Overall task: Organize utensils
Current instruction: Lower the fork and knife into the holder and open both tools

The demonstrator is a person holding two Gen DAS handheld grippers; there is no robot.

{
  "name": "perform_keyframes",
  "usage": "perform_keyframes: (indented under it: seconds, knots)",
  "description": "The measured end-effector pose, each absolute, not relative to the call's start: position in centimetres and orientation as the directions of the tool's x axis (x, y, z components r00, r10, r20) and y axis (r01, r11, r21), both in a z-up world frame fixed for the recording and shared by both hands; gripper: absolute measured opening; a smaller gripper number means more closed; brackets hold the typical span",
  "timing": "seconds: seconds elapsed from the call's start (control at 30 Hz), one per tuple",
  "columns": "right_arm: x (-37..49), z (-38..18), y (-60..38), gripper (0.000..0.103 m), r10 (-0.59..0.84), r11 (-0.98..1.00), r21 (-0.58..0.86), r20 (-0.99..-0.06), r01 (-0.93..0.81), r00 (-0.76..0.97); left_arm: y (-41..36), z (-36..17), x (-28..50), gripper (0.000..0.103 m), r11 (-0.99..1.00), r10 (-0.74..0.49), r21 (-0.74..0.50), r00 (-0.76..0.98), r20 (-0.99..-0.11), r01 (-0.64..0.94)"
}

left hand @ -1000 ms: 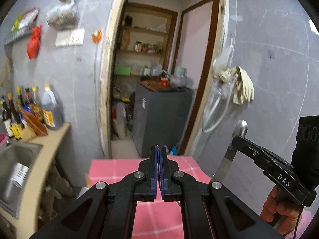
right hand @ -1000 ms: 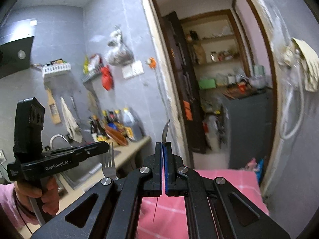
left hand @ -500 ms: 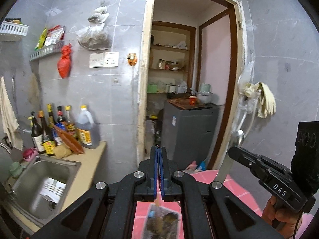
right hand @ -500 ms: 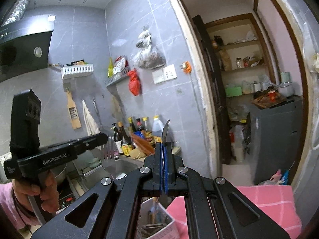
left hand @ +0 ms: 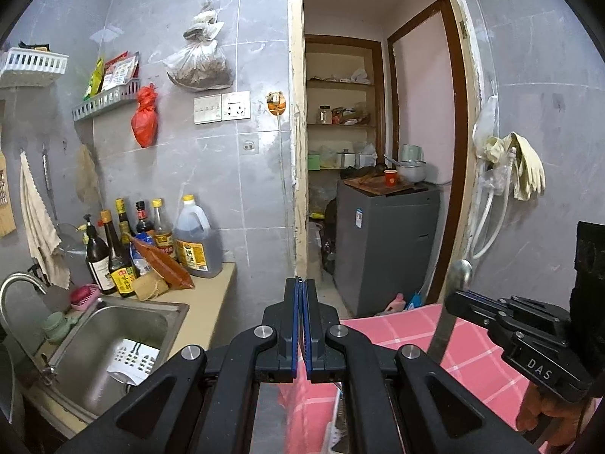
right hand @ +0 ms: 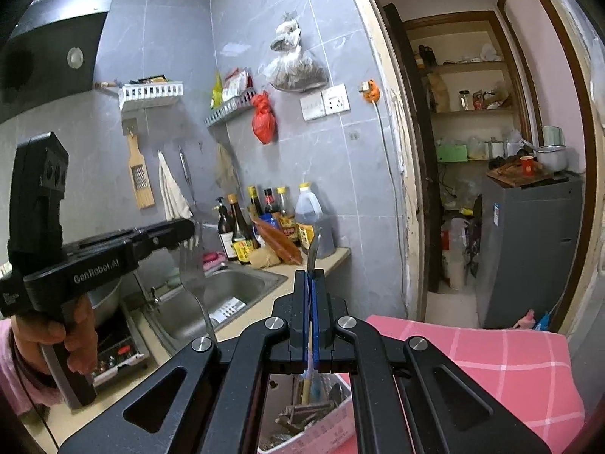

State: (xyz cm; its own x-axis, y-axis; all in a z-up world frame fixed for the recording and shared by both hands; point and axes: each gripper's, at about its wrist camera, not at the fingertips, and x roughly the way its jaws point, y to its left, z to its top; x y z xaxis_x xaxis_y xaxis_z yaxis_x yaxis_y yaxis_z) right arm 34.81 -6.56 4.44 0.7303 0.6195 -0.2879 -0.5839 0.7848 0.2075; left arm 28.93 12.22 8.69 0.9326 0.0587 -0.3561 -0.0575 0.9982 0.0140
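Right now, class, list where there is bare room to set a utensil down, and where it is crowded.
Free: the pink checked cloth right of the white basket; the counter strip between sink and doorframe. Crowded: the bottles behind the sink, and the basket itself.

Each hand-held gripper is matte black: angular linkage arms with triangular cut-outs, round silver screw heads at the pivots, and blue pads lining the narrow fingers. The left hand-held gripper [right hand: 185, 229] carries white "GenRobot.AI" lettering below a boxy black camera block; the right hand-held gripper [left hand: 453, 300] reads "DAS". A pink sleeve [right hand: 15, 370] covers the left wrist.
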Motion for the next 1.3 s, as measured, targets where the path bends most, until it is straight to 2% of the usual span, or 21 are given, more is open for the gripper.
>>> perform_keyframes:
  seconds: [0.63, 1.1, 1.3]
  knots:
    - [34.0, -0.7, -4.9, 0.002, 0.548, 0.836, 0.162, -0.308, -0.525, 0.778, 9.3, 2.8, 29.3, 0.003, 0.985, 0.133, 0.151, 0.935, -0.329, -0.087]
    - [33.7, -3.4, -4.4, 0.003, 0.560, 0.825, 0.185, -0.401, -0.535, 0.725, 10.1, 0.0, 29.2, 0.004, 1.000, 0.000, 0.010, 0.909, -0.416, 0.005]
    - [33.8, -3.6, -4.9, 0.004, 0.575, 0.817, 0.241, -0.410, -0.523, 0.708, 10.8, 0.1, 29.3, 0.005, 0.994, -0.075, -0.101, 0.893, -0.444, 0.033]
